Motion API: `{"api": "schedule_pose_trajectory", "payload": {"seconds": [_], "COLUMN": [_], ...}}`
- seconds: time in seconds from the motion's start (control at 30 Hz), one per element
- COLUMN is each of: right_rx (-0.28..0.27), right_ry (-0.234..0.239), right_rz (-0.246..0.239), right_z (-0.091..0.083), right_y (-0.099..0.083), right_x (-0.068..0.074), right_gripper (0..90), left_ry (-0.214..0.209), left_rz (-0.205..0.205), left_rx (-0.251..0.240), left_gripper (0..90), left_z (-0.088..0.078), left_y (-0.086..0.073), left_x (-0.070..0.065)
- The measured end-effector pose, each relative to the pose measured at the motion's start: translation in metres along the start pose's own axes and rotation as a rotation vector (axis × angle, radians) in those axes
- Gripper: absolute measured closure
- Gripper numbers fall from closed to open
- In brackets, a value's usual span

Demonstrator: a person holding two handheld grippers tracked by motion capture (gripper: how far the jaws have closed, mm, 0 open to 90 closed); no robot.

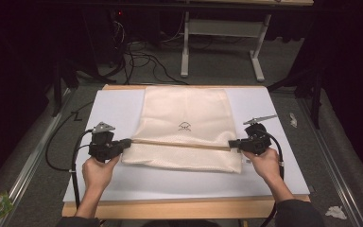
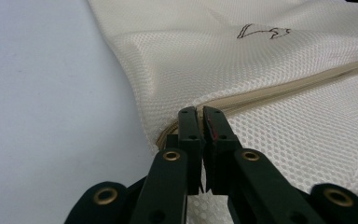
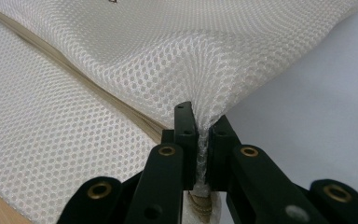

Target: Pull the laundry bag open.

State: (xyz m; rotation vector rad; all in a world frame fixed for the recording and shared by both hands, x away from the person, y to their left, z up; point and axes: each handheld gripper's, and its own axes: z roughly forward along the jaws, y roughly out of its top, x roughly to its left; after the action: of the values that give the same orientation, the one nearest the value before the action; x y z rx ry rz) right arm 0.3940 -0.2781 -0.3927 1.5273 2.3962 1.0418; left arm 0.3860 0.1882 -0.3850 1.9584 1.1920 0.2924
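A cream mesh bag (image 1: 184,127) with a small black logo and a tan zipper line lies flat on the white board (image 1: 113,106). My left gripper (image 1: 125,143) pinches the bag's left edge at the zipper end; in the left gripper view the jaws (image 2: 200,116) are shut on the mesh bag (image 2: 261,60). At the bag's right edge, my right gripper (image 1: 234,144) grips the zipper line. The right gripper view has the black jaws (image 3: 200,123) closed with the mesh bag (image 3: 168,60) bunched between them.
The white board rests on a wooden table (image 1: 179,208) whose edge runs along the front. Black cables (image 1: 56,151) trail from both grippers. Beyond the table stand a white table frame (image 1: 227,42) and floor cables. Crumpled scraps (image 1: 335,212) lie on the floor at right.
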Motion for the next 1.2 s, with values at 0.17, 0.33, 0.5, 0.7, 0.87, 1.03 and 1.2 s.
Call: {"api": "schedule_pose_trajectory", "payload": {"seconds": [0.17,0.33,0.5,0.7,0.87,1.03,1.2], "right_rx": [-0.005,0.001,0.017,0.022,0.022,0.028,0.031], "right_ry": [-0.013,-0.040,-0.062,-0.066,-0.057,-0.065,-0.072], "right_rz": [0.000,-0.003,-0.004,0.007,0.017,0.016,0.014], "right_z": [-0.001,0.002,0.006,0.009,0.012,0.017,0.021], "right_y": [0.001,0.003,0.004,0.004,0.004,0.004,0.003], "right_x": [-0.003,-0.004,-0.007,-0.011,-0.012,-0.013,-0.014], "right_gripper": [87.0,87.1,87.0,86.4,85.5,85.3,84.6], "left_ry": [0.001,0.002,-0.002,-0.015,-0.034,-0.039,-0.040], "left_rz": [-0.005,0.001,0.002,0.000,-0.003,-0.008,0.002], "left_rx": [0.008,0.015,0.036,0.045,0.053,0.069,0.096], "left_gripper": [87.2,87.2,87.1,87.0,86.8,86.7,86.6], "left_z": [0.002,0.005,0.013,0.019,0.024,0.030,0.037], "left_y": [-0.001,-0.001,-0.001,-0.003,-0.006,-0.008,-0.011], "left_x": [0.002,0.000,-0.002,-0.005,-0.005,-0.005,-0.006]}}
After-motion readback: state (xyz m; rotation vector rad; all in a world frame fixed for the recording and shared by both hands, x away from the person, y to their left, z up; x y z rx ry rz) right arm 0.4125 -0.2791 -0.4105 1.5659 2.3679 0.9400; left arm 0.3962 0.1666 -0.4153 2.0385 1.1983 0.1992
